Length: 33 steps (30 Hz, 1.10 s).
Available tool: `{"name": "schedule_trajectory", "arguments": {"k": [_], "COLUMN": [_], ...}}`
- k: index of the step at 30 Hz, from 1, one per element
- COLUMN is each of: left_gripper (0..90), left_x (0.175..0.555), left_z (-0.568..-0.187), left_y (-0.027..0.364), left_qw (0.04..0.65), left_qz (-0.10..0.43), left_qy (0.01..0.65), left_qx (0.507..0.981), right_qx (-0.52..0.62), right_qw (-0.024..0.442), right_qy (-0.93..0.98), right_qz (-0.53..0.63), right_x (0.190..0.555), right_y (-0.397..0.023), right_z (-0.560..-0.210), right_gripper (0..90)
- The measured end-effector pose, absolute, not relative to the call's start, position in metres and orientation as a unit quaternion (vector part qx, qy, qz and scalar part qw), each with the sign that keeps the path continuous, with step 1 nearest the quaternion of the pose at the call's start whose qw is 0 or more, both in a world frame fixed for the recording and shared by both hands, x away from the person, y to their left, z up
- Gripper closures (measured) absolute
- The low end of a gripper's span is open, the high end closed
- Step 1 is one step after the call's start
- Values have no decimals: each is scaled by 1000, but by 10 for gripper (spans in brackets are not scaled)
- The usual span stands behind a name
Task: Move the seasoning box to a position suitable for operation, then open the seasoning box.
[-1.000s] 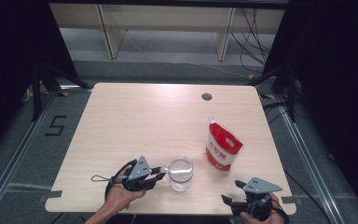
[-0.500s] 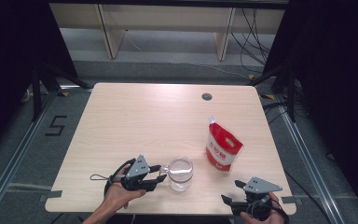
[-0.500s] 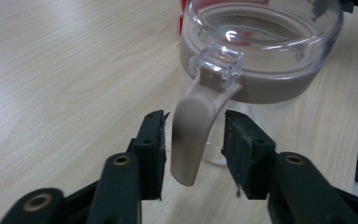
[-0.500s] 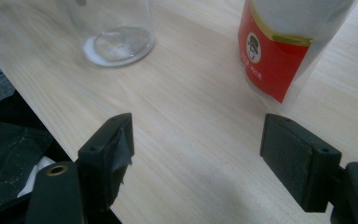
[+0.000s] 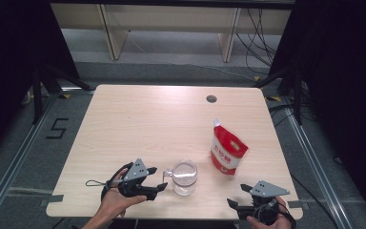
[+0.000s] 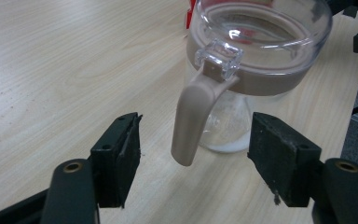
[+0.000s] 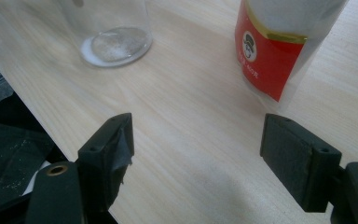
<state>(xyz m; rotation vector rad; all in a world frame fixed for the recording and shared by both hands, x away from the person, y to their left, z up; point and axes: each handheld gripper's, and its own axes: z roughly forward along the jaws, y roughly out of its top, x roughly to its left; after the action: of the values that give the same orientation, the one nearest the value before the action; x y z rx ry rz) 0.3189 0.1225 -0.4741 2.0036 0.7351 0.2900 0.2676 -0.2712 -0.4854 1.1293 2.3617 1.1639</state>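
A clear glass jug [image 5: 185,177] with a beige band and handle stands near the table's front edge. In the left gripper view the jug [image 6: 261,46] is close ahead, and its handle [image 6: 191,126] hangs between the two pads without touching either. My left gripper [image 5: 158,178] [image 6: 198,158] is open, and its jaws have just been opening. A red and white pouch [image 5: 228,152] [image 7: 279,46] stands upright to the right of the jug. My right gripper [image 5: 237,195] [image 7: 204,156] rests open at the front right corner with nothing between its jaws. The jug's base [image 7: 116,42] shows at the right gripper view's upper left.
The light wooden table [image 5: 147,124] has a round cable hole [image 5: 211,98] near its far edge. Its front edge runs just below both hands. Grey floor, rails and a wooden shelf frame lie beyond the table.
The left gripper's jaws have spread apart off the jug's handle. The jug, the pouch and the right gripper have kept their places.
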Motion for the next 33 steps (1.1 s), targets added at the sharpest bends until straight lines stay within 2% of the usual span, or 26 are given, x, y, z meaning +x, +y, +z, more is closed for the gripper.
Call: {"name": "schedule_trajectory", "arguments": {"k": [3,4,12,24,28,33], "left_gripper": [308,307,302,300,331,457], "left_x": [318,317,314,309,310,310], "left_z": [-471,-468,-461,-448,-442,-437], "left_y": [123,125,125,122,122,121], "left_qw": [482,477,466,486,492,504], "left_qz": [113,115,118,115,117,116], "left_qy": [305,304,302,299,289,288], "left_qx": [814,817,823,813,813,806], "right_qx": [377,387,378,377,379,380], "right_qw": [150,140,152,148,148,149], "right_qy": [818,816,819,820,819,818], "right_qz": [407,405,403,403,404,405], "right_x": [269,267,269,269,269,269], "right_y": [-273,-273,-274,-274,-274,-274], "right_z": [-486,-485,-486,-486,-486,-486], "right_gripper": [268,268,268,268,267,268]}}
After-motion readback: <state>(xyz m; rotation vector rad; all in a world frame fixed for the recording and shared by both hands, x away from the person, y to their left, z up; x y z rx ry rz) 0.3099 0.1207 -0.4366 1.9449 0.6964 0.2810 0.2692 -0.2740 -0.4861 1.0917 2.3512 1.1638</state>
